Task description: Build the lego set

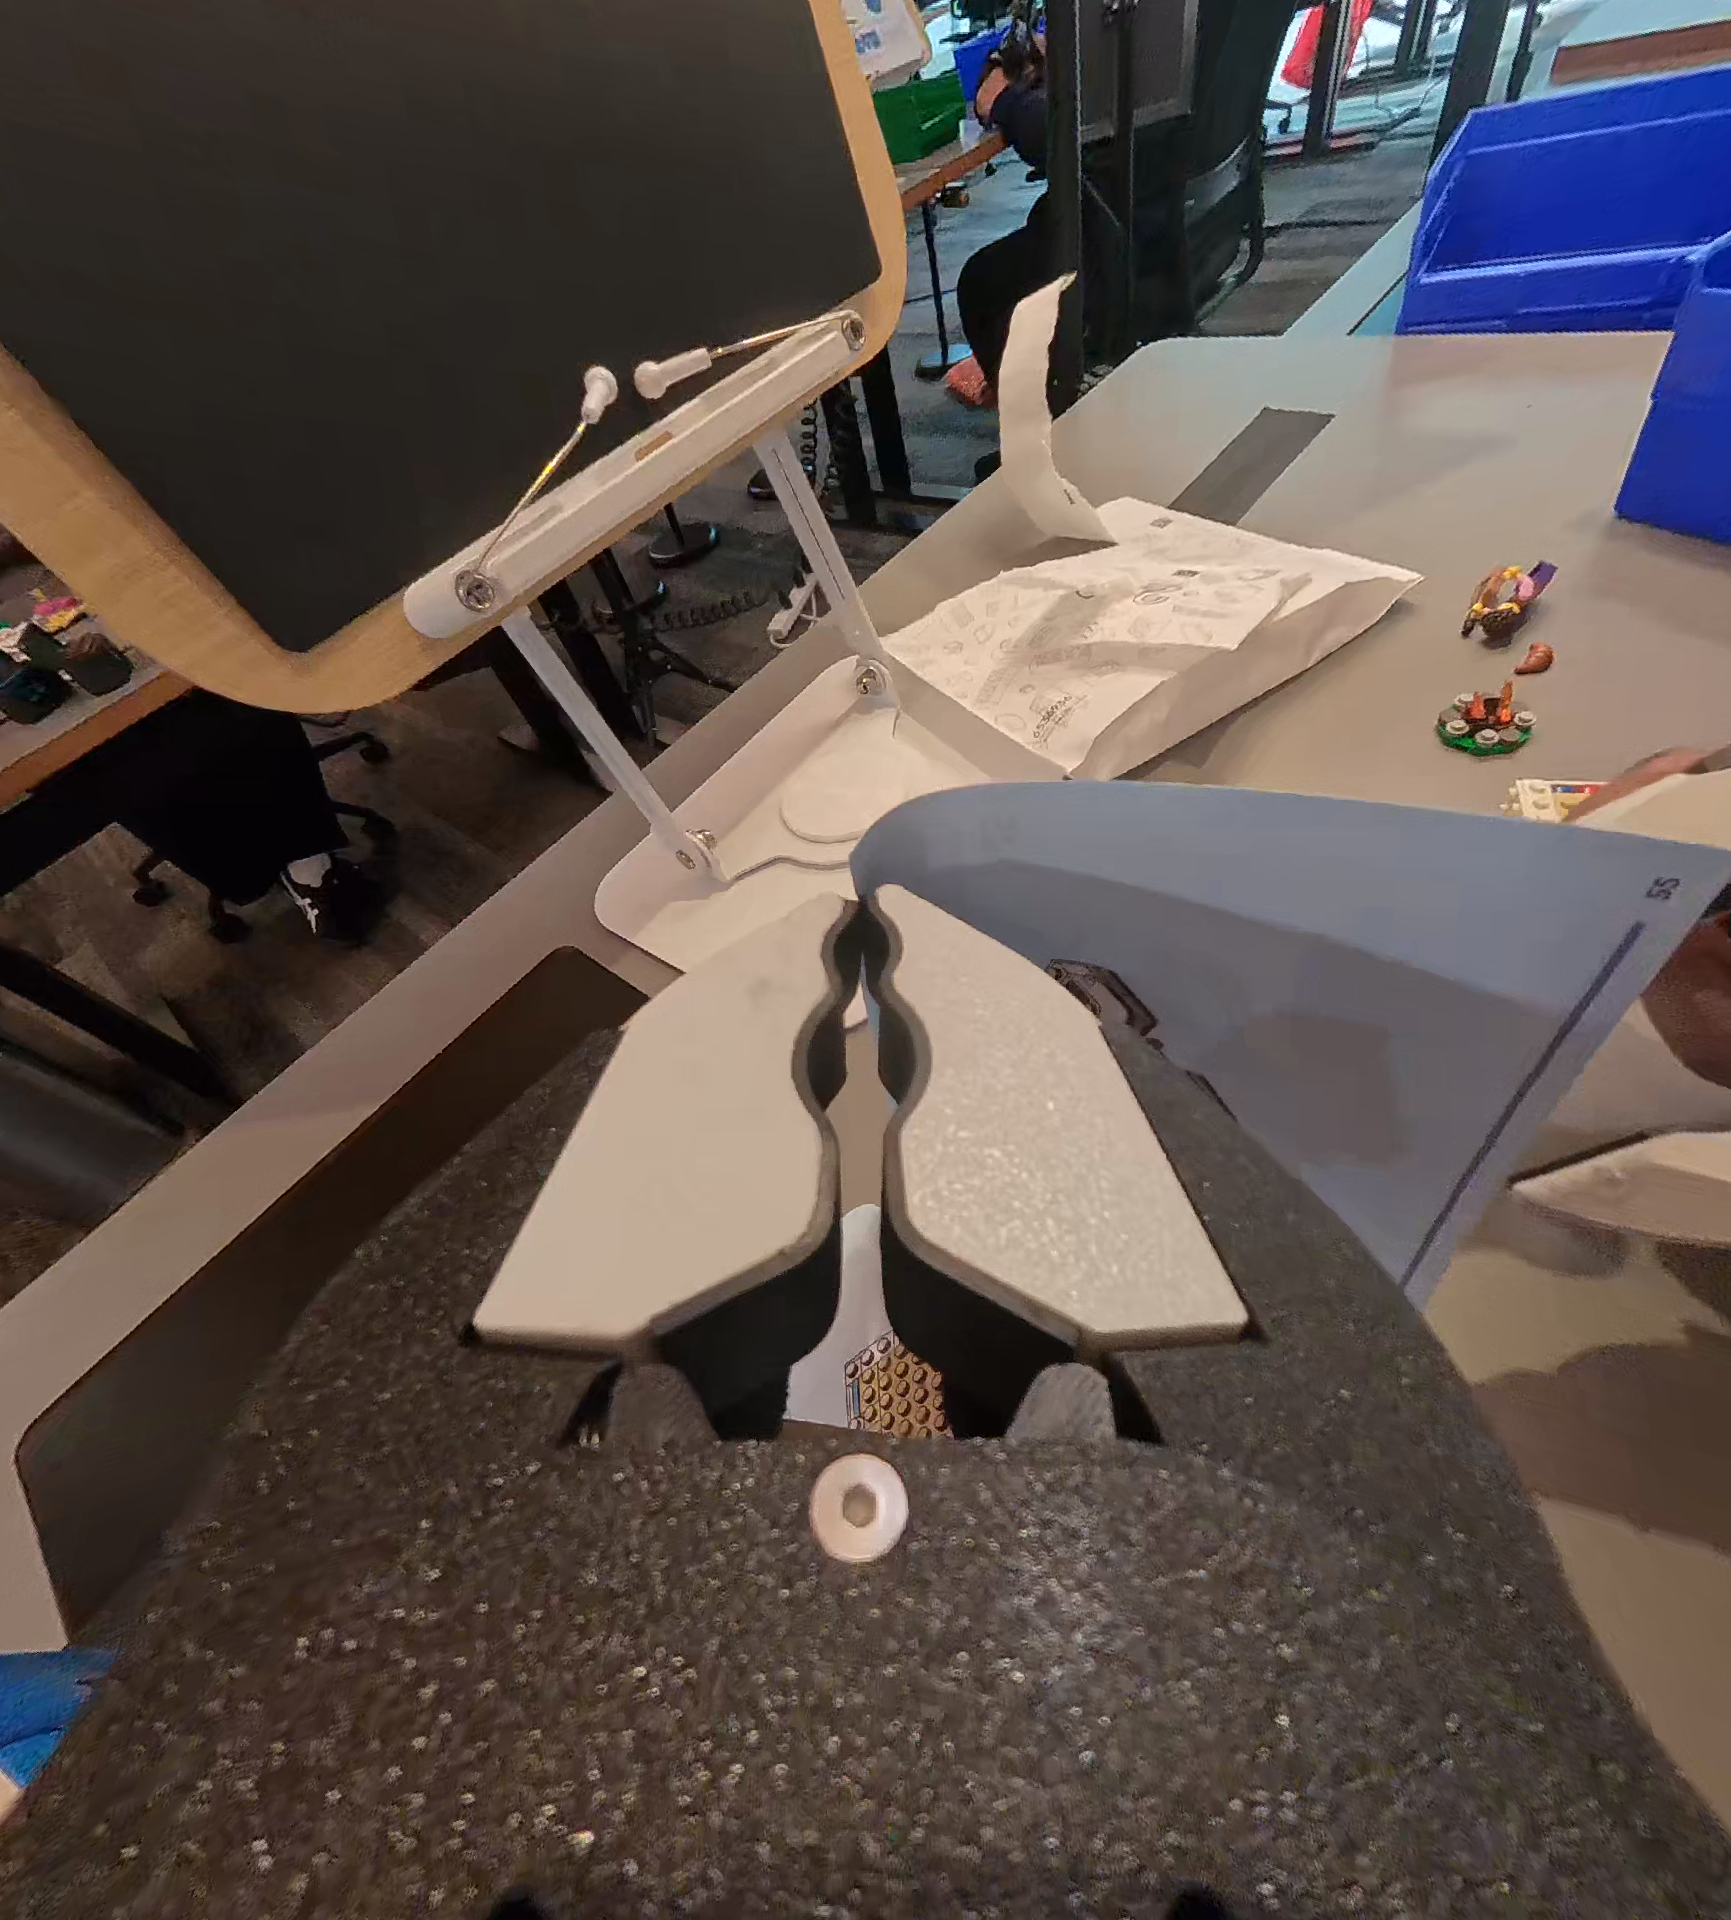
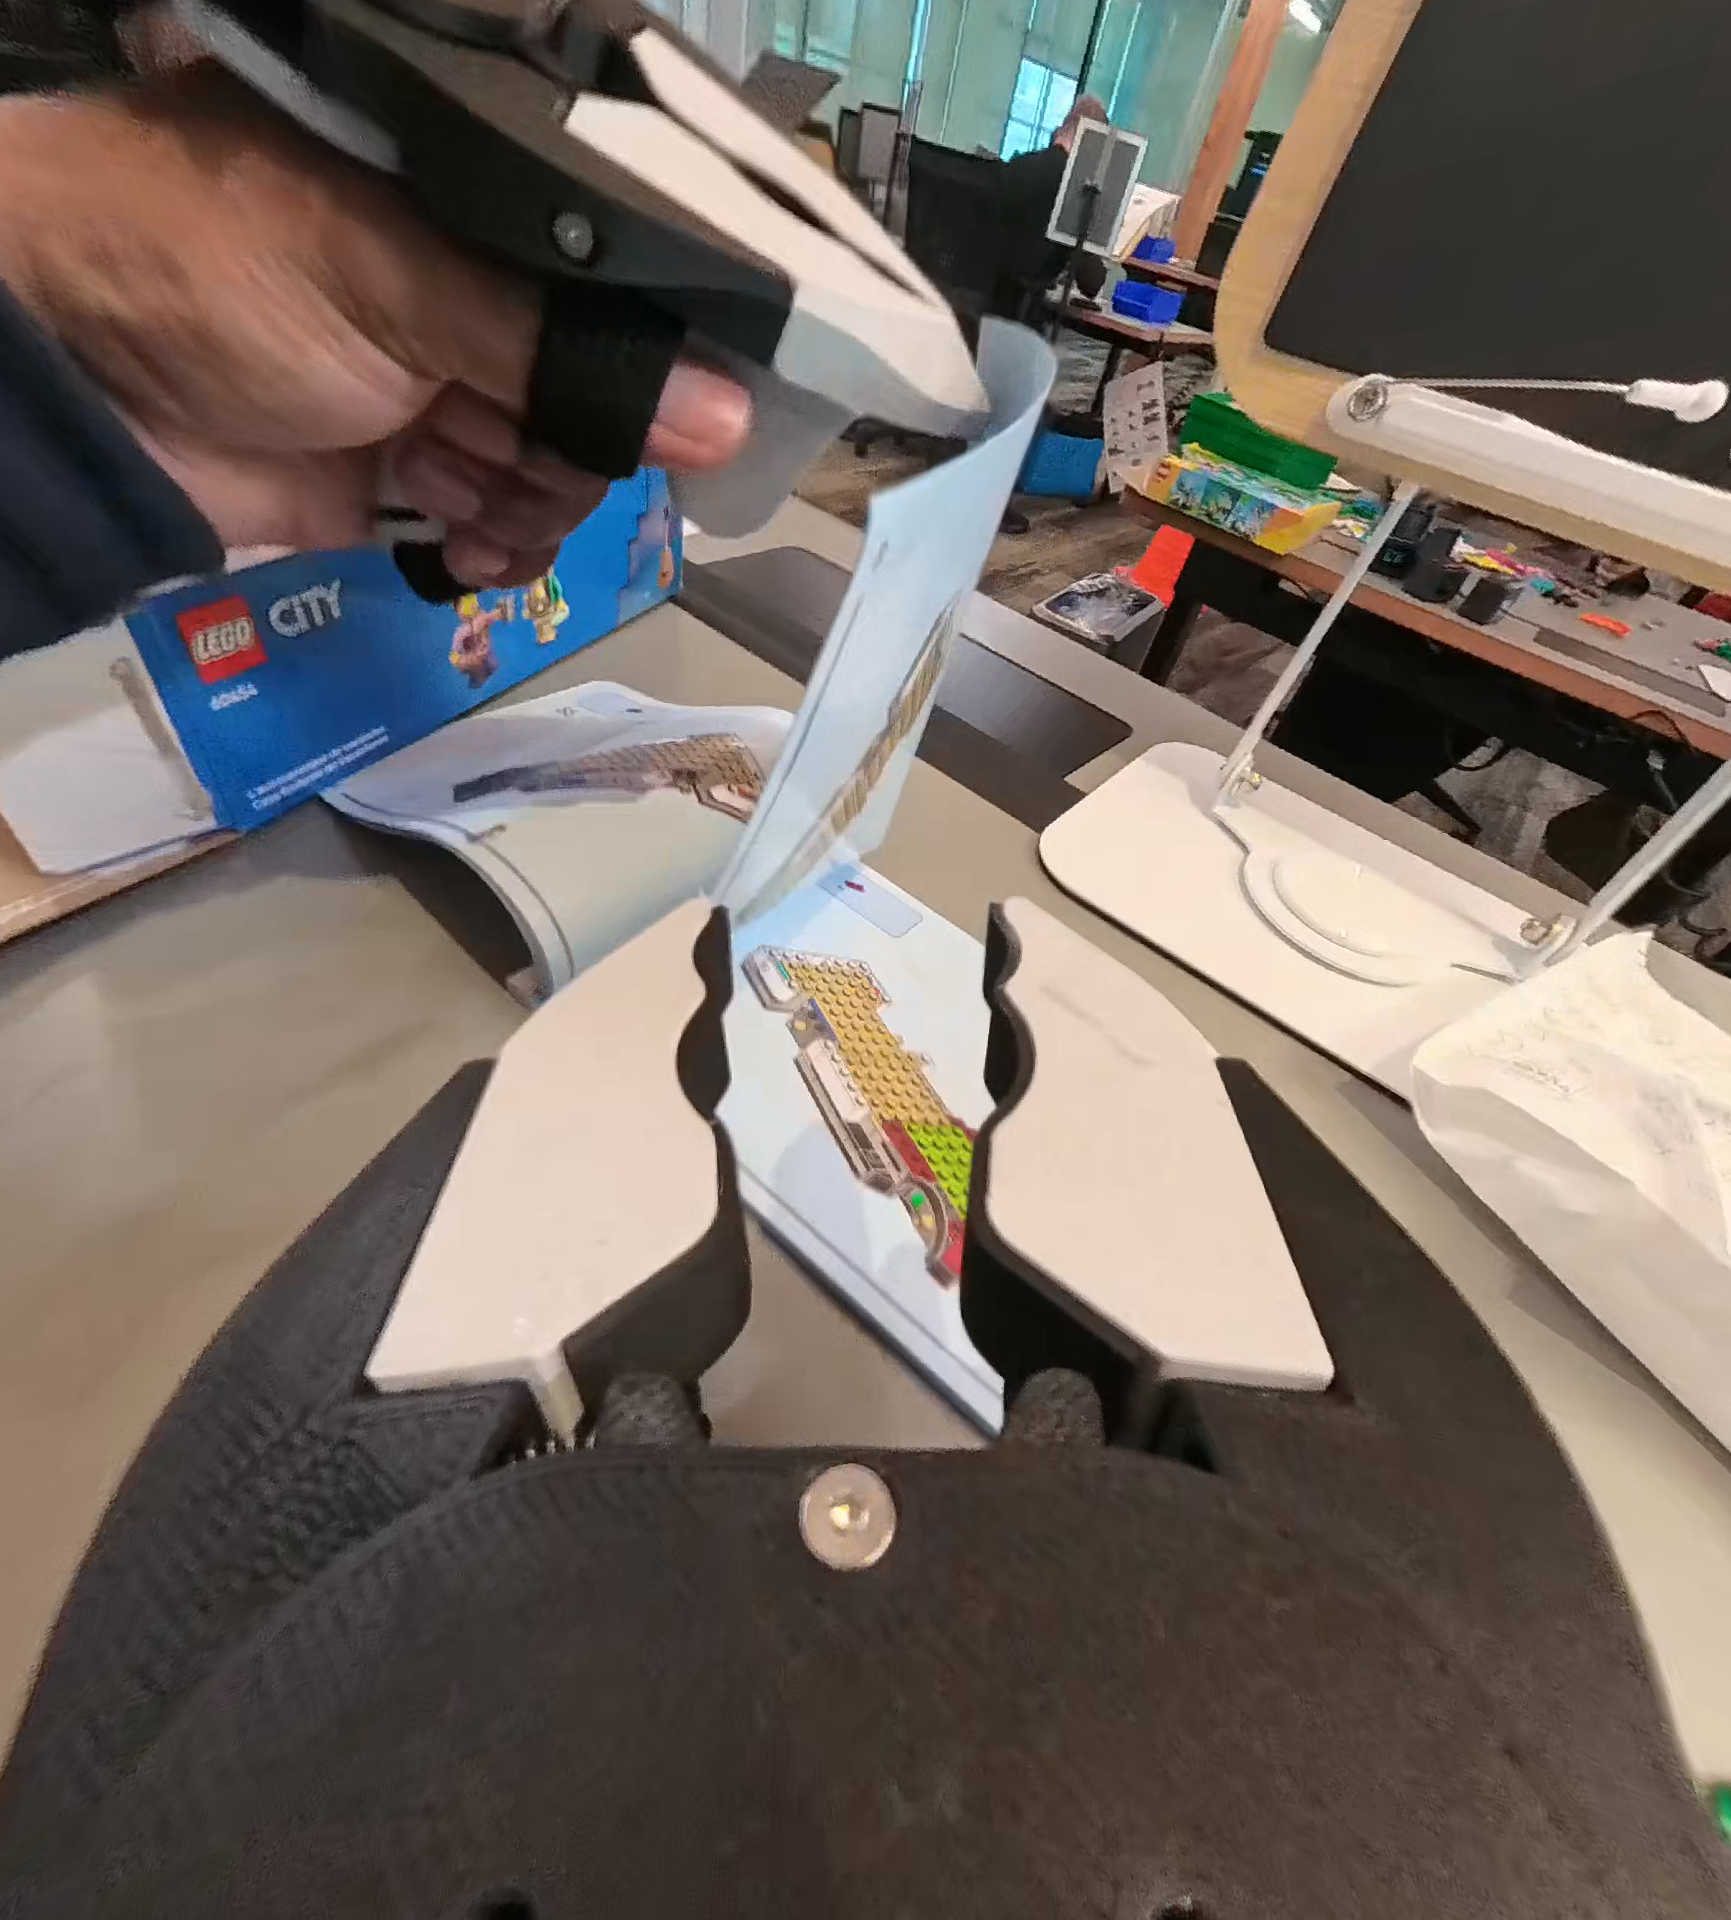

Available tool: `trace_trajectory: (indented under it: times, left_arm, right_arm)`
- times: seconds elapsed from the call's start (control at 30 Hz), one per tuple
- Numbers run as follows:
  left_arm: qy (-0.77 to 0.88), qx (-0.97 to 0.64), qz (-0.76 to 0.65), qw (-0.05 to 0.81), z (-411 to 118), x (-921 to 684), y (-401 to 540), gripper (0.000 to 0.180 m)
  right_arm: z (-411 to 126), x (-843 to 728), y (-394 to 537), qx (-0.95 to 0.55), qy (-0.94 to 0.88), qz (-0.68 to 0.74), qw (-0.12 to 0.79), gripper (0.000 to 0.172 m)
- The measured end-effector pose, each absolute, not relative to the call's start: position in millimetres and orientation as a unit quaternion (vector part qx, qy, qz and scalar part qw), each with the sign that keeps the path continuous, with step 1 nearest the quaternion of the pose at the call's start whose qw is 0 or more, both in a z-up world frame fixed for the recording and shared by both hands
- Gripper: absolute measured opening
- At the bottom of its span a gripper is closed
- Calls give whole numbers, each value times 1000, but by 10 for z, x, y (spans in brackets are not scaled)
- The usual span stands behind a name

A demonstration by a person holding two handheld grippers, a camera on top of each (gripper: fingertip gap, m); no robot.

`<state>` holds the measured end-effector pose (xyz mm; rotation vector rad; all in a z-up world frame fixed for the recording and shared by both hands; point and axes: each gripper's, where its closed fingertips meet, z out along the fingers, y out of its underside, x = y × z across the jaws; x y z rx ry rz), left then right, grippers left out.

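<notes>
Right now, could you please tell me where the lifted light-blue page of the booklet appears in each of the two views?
Left wrist view: the lifted page curves from the centre to the right edge, its corner pinched in the left gripper jaws.
Right wrist view: the page stands upright, centre, above the open right gripper.
Shared landmark: the white stand base.

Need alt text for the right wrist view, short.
The right hand-held gripper hovers open over an open instruction booklet on a grey table. The left hand-held gripper, held in a hand, pinches one pale blue page and lifts it upright. A white stand base sits to the right.
</notes>
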<state>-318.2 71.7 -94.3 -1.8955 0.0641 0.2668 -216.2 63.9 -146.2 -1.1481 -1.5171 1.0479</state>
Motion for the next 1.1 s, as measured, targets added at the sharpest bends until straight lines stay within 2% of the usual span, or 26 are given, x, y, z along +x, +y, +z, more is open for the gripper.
trace_trajectory:
  times: [0.17,0.27,0.43,0.6,0.9,1.1]
  left_arm:
    - [21,-815,101,570,-1043,-3189,704,1]
    - [7,-825,88,558,-1144,-3194,711,5]
    - [-39,-840,23,540,-1287,-3144,689,29]
    - [-62,-842,-67,532,-1324,-2929,652,33]
    - [50,-891,6,451,-1454,-2538,843,39]
    - [113,-910,43,396,-1714,-2351,1465,49]
  right_arm:
    - [-1364,-2285,448,-441,-601,501,440,47]
    - [-1412,-2344,413,-422,-618,474,464,46]
    - [-1483,-2342,336,-383,-645,431,502,43]
    - [-1563,-2347,321,-364,-668,388,520,40]
    - [-1570,-1918,518,-398,-682,382,480,41]
    - [-1777,-1469,440,-368,-719,338,483,40]
